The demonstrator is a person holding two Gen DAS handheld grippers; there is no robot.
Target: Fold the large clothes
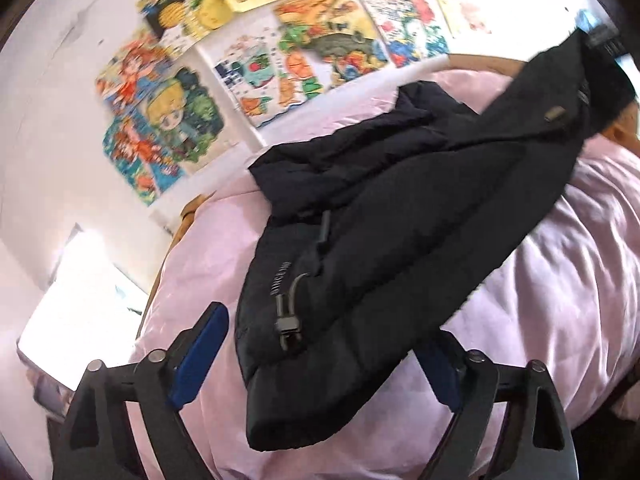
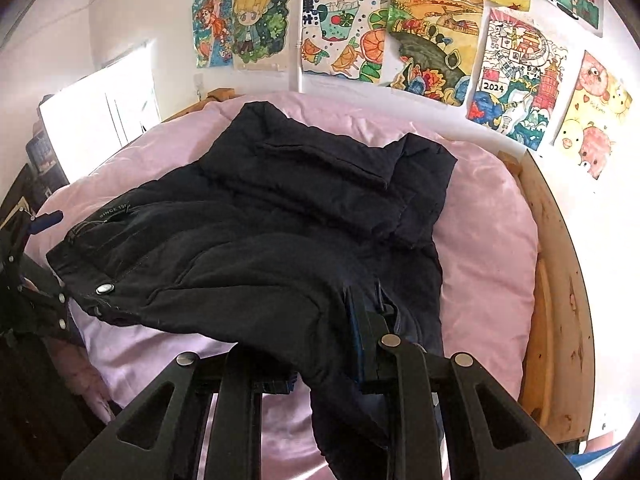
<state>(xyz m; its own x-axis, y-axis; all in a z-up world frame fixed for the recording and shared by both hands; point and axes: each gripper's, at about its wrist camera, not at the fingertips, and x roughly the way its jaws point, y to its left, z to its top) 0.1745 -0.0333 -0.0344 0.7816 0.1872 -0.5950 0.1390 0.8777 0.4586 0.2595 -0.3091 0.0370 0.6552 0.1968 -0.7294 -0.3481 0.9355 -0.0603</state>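
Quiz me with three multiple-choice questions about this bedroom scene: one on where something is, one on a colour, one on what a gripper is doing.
1. Where does the dark puffer jacket lie?
A. On the floor
B. On the pink quilt of the bed
C. On a chair

2. What colour are the pads on the left gripper?
A. Blue
B. Red
C. Yellow

3. What state is the right gripper in?
A. Wide open, holding nothing
B. Shut on the quilt
C. Shut on a fold of the jacket

Answers:
1. B, the jacket is spread over the quilt, below the children's drawings on the wall.
2. A, the left wrist view shows blue pads, spread apart either side of the jacket's hem.
3. C, the right wrist view shows jacket fabric pinched between the closed fingers.
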